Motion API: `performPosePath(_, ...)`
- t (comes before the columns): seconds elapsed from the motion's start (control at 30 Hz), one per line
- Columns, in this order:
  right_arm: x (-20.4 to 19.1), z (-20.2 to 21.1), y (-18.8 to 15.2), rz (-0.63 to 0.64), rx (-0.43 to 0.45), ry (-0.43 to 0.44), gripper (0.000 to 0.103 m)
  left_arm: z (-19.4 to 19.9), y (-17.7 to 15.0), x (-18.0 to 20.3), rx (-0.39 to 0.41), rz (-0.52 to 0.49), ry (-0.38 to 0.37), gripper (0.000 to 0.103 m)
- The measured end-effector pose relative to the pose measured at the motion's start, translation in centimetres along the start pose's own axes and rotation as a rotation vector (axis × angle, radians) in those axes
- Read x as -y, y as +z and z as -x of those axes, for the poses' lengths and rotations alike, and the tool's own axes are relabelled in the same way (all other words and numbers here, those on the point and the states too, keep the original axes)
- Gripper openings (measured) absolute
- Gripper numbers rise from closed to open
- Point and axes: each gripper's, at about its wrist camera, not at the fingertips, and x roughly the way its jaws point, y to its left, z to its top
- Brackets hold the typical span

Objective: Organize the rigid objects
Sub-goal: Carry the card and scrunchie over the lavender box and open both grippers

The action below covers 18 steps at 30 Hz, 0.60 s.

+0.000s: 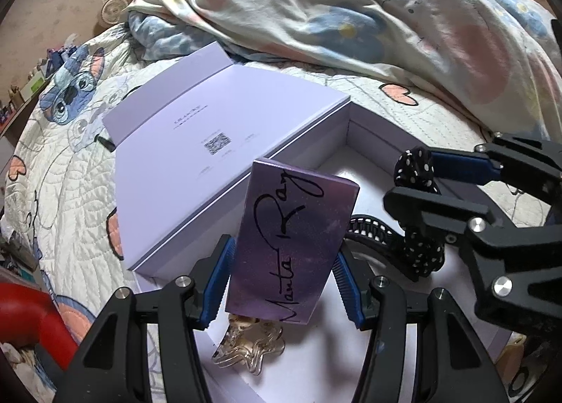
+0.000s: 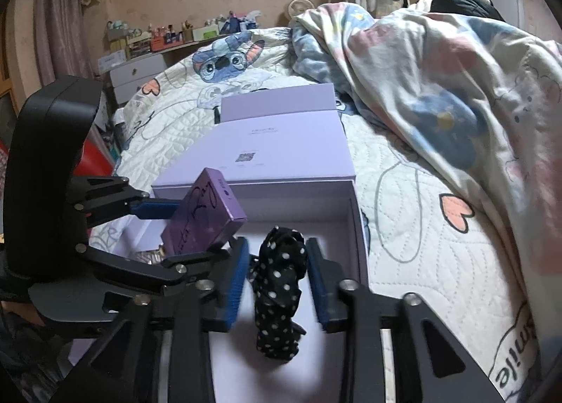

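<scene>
An open lilac gift box [image 1: 354,129] lies on the bed, its lid [image 1: 196,143] folded back to the left. My left gripper [image 1: 284,262] is shut on a purple "Manta Ray" carton [image 1: 295,241], held tilted over the box interior. A clear star-shaped glass bottle [image 1: 249,343] lies in the box below it. My right gripper [image 2: 277,262] is shut on a black polka-dot hair clip [image 2: 279,283], held over the box's right side. The box [image 2: 354,220], the carton [image 2: 203,220] and the left gripper [image 2: 196,227] show in the right wrist view, the hair clip [image 1: 418,213] in the left.
A quilted cartoon bedspread [image 1: 70,164] covers the bed. A rumpled floral duvet [image 1: 386,9] is heaped behind and right of the box. A red object [image 1: 31,315] sits at the bed's left edge. A cluttered dresser [image 2: 147,48] stands by the far wall.
</scene>
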Motion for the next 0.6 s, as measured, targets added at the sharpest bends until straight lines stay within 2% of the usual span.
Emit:
performPosePath(0.07,0.0,0.0,0.1,0.002,-0.006,-0.012,0.040,0.2,-0.1,0.0,0.003,0.002,-0.009,0.055)
performPosePath(0.1,0.0,0.0,0.1,0.003,-0.006,-0.018,0.047,0.2,-0.1,0.0,0.002,0.002,-0.016,0.055)
performPosePath(0.2,0.0,0.4,0.1,0.006,0.002,-0.029,0.053,0.2,-0.2,0.0,-0.018,0.002,-0.036,0.055)
performPosePath(0.3,-0.2,0.9,0.2,0.013,0.008,-0.048,0.055,0.2,-0.3,0.0,-0.031,0.019,-0.037,0.055)
performPosePath(0.6,-0.5,2.5,0.5,0.013,0.019,-0.073,0.057,2.2,-0.5,-0.6,-0.001,0.052,-0.018,0.055)
